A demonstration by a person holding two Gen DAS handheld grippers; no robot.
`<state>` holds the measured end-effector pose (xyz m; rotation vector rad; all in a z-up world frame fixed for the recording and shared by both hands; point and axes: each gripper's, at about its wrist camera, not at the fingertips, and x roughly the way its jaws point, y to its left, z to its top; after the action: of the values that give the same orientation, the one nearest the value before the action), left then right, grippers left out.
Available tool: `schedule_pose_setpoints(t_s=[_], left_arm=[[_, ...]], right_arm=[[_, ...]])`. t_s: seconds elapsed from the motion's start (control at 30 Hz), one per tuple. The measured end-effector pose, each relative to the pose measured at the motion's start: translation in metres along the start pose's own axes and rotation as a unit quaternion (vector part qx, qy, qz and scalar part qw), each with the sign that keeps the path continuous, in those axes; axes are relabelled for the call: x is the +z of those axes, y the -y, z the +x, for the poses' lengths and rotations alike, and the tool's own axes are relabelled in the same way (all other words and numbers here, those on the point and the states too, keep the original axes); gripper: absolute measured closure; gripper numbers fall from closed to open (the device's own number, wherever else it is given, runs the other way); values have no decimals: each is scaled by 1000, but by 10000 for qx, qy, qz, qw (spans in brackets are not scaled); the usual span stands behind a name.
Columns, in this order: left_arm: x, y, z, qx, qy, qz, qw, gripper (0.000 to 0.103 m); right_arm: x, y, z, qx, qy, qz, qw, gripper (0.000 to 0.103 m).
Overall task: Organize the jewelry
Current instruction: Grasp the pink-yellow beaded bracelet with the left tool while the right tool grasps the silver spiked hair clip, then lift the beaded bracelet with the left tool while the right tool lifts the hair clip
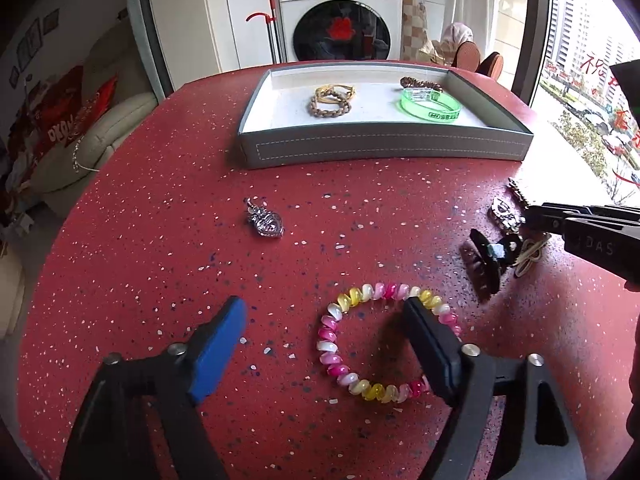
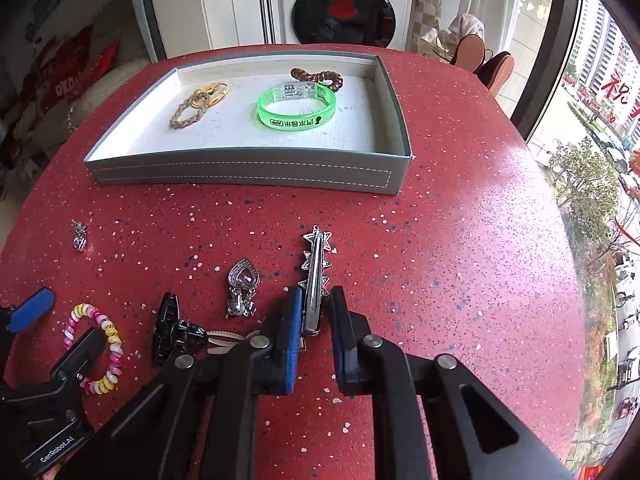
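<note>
Red speckled tabletop (image 2: 460,280) stretches before you, with the grey tray (image 2: 248,170) at its far side holding a green bangle (image 2: 296,110) and braided bands. Your right gripper (image 2: 314,312) has its jaws narrowly parted around the silver star hair clip (image 2: 316,264), pads not visibly pressing it. Your left gripper (image 1: 324,320) is spread wide, one finger inside the pink-and-yellow spiral bracelet (image 1: 340,360).

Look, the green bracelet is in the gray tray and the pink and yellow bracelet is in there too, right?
Not quite. The green bracelet is in the gray tray, but the pink and yellow bracelet lies on the red table, as the left wrist view shows.
</note>
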<state>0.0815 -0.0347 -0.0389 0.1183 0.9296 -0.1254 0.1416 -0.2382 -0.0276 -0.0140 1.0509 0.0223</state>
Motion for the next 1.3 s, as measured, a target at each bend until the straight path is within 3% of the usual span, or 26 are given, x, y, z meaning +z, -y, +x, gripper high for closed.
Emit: schedule_pose_setpoints(t_s=[0.07,0.27,0.4,0.5,0.7,1.07,1.27,1.3], left_arm=[[-1,3,-1,-19,-5,55,10000,9],[-1,12,-6,-121,-14,257,9996,29],[0,15,-8,-307,-46,248,9992,59],[0,15,-8,-461,-74,188,9987,75],[-1,7,-10,-787,-117,-82,9968,76],[6,0,-22,-974,33,-255,9949,76],[8,-2,-24,-971,57,-282,9949,76],[7,-2,-24,-967,51,-288,9949,76]], right_arm=[[-1,2,-1,45,14,14,10000,91],[-3,8,-3,195,25,84,9998,91],[-3,12,-7,328,81,147,9993,91],[-3,16,-12,459,129,208,9986,91],[-2,25,-19,726,185,375,9965,92],[1,32,-37,821,350,296,9956,92],[-4,30,-14,830,-146,150,9963,91],[-5,29,-10,806,-216,117,9964,86]])
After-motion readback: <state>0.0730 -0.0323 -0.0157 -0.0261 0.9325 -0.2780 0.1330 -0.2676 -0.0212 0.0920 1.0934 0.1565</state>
